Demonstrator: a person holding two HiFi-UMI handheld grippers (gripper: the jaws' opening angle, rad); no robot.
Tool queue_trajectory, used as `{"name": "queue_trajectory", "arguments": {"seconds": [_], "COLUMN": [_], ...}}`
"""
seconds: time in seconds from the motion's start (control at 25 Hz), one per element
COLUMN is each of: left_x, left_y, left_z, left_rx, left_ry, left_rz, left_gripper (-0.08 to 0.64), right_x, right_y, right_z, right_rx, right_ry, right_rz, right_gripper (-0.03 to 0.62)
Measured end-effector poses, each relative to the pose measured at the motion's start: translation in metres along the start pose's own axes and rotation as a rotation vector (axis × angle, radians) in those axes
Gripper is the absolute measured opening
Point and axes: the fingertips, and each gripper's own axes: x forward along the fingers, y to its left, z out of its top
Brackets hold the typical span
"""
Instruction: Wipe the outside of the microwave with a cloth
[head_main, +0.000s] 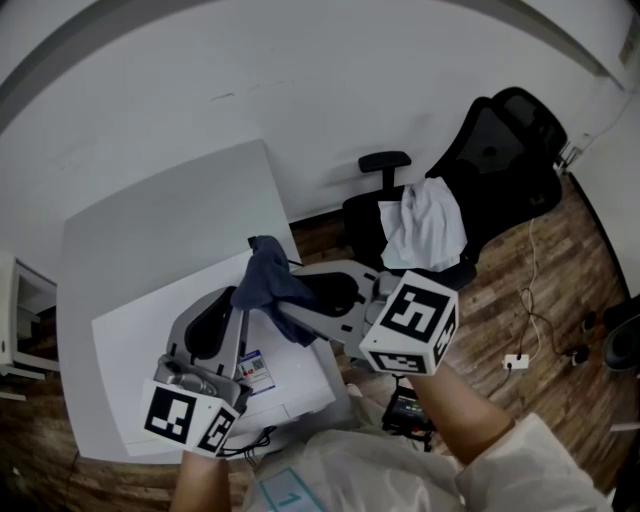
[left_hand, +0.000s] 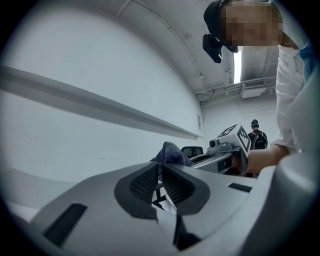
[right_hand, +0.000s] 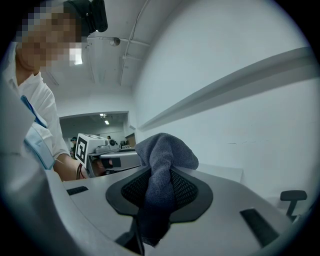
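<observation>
A dark blue cloth (head_main: 268, 280) is bunched between the tips of both grippers above the white microwave (head_main: 140, 350), which has a label sticker on top. My right gripper (right_hand: 159, 185) is shut on the cloth (right_hand: 165, 155). The cloth bulges past the tips and hangs down through the jaws. My left gripper (left_hand: 160, 172) comes in from the left, its jaws drawn to a narrow slit. An edge of the cloth (left_hand: 172, 152) sits right at its tips and looks pinched there. In the head view, the left gripper (head_main: 240, 305) and the right gripper (head_main: 300, 295) nearly meet.
The microwave stands on a white table (head_main: 150, 230) against a white wall. A black office chair (head_main: 500, 160) with a white garment (head_main: 425, 225) stands to the right. A power strip (head_main: 515, 362) and cables lie on the wooden floor. Another person stands in the distance (left_hand: 257, 135).
</observation>
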Motion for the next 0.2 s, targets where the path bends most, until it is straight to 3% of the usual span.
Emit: {"name": "queue_trajectory", "arguments": {"seconds": [0.2], "left_x": [0.0039], "left_y": [-0.0039], "left_z": [0.0022], "left_rx": [0.002], "left_ry": [-0.002], "left_rz": [-0.002], "left_gripper": [0.025], "right_x": [-0.0039], "right_y": [-0.0028], "right_z": [0.0014], "right_rx": [-0.001], "right_ry": [-0.002], "right_rz": [-0.002], "right_gripper": [0.115]}}
